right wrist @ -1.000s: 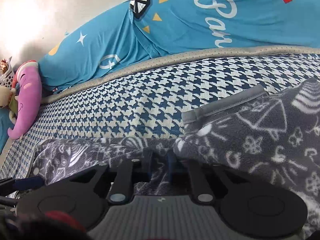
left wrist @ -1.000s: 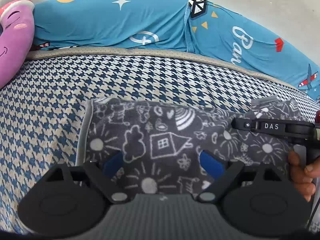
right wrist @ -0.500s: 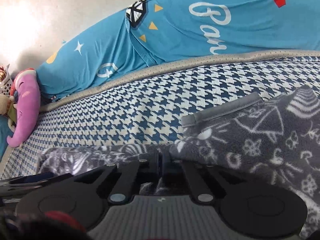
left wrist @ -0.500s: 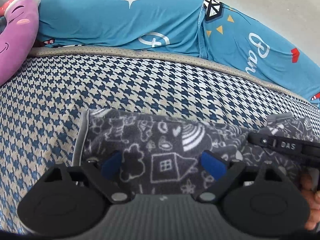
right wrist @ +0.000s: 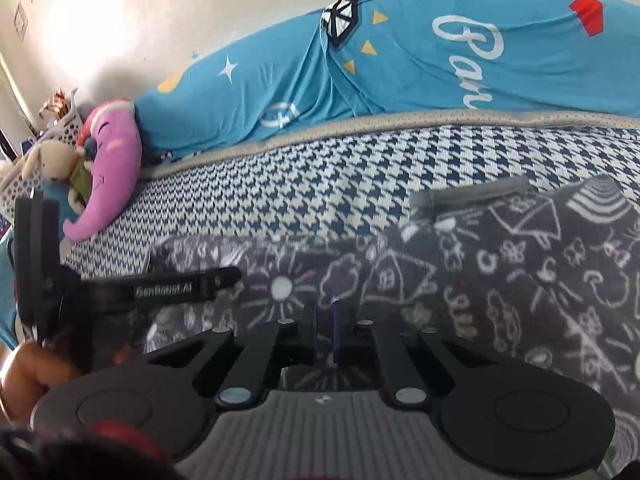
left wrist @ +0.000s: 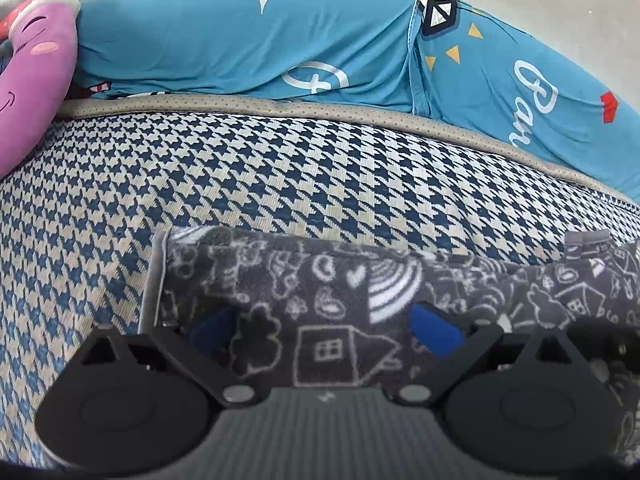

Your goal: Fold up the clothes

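Left gripper (left wrist: 324,330) spread wide over a dark grey fleece garment (left wrist: 320,280) with white doodle print, jaws just opened further, cloth lying between the blue pads (left wrist: 436,334) but under no pressure. Right gripper (right wrist: 324,320) all but clenched, only a slit between its pads, no fabric visibly pinched, poised above the same garment (right wrist: 520,272). Garment stretched in a long band across the near side of the houndstooth mattress cover (left wrist: 280,184), grey hem (left wrist: 154,280) at its left end, second grey hem (right wrist: 468,196) further up the cover. Blue printed bedding (left wrist: 240,40) along the cover's far edge, purple plush toy (left wrist: 28,88) at its far-left corner. Possible trouble from here: thick fleece springing back once let go, leaving the fold loose; a closing left grip catching one layer only and dragging the top ply askew; a pad snagging the cover along with the cloth and pulling the band crooked. Compared with a second earlier: left pads wider apart, less of the garment ahead of that gripper and more bare cover beyond it; right gripper, then buried in bunched fleece, now raised clear over flat cloth, with the left tool's arm (right wrist: 180,288) plainly in its view.
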Demonstrator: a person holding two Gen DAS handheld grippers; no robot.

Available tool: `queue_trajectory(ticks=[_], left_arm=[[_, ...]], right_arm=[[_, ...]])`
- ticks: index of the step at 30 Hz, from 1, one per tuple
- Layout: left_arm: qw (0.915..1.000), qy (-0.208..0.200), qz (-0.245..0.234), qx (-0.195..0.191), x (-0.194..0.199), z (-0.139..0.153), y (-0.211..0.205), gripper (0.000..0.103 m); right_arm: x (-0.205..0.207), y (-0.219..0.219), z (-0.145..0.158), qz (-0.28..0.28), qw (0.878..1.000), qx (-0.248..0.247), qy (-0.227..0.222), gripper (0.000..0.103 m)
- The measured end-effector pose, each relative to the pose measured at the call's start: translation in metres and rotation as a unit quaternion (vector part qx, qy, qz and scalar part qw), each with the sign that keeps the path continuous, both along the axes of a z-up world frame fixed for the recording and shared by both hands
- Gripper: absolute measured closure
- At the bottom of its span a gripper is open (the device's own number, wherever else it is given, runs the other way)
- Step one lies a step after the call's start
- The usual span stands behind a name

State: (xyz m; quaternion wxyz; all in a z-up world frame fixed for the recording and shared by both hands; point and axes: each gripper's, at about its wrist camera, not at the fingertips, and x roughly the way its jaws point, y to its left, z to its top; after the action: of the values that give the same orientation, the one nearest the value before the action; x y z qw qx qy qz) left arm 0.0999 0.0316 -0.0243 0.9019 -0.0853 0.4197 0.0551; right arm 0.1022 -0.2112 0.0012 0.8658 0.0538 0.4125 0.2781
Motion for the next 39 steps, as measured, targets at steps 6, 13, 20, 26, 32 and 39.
queue_trajectory(ticks=[6, 13, 20, 26, 32, 39], left_arm=[[1.0, -0.002, 0.007, 0.004, 0.005, -0.001, -0.001, 0.001], [0.9999, -0.006, 0.009, 0.011, 0.01, 0.0, 0.0, 0.001], [0.9999, -0.007, 0.014, 0.006, 0.01, 0.006, 0.002, 0.0], [0.9998, -0.014, 0.016, -0.004, -0.001, 0.022, 0.007, 0.0], [0.9996, -0.021, 0.019, 0.004, -0.021, 0.04, 0.017, 0.0], [0.9993, -0.028, 0.012, 0.021, -0.05, 0.057, 0.023, 0.0]], right_arm=[[0.009, -0.001, -0.023, -0.012, 0.999, -0.028, 0.036, 0.102], [0.016, 0.002, -0.033, -0.027, 0.998, -0.038, 0.044, 0.103], [0.012, 0.002, -0.032, -0.031, 0.998, -0.041, 0.039, 0.103], [0.01, 0.006, -0.032, -0.035, 0.998, -0.046, 0.032, 0.103], [0.007, 0.009, -0.031, -0.045, 0.998, -0.046, 0.028, 0.103], [-0.009, 0.0, -0.008, -0.061, 0.998, -0.016, 0.008, 0.097]])
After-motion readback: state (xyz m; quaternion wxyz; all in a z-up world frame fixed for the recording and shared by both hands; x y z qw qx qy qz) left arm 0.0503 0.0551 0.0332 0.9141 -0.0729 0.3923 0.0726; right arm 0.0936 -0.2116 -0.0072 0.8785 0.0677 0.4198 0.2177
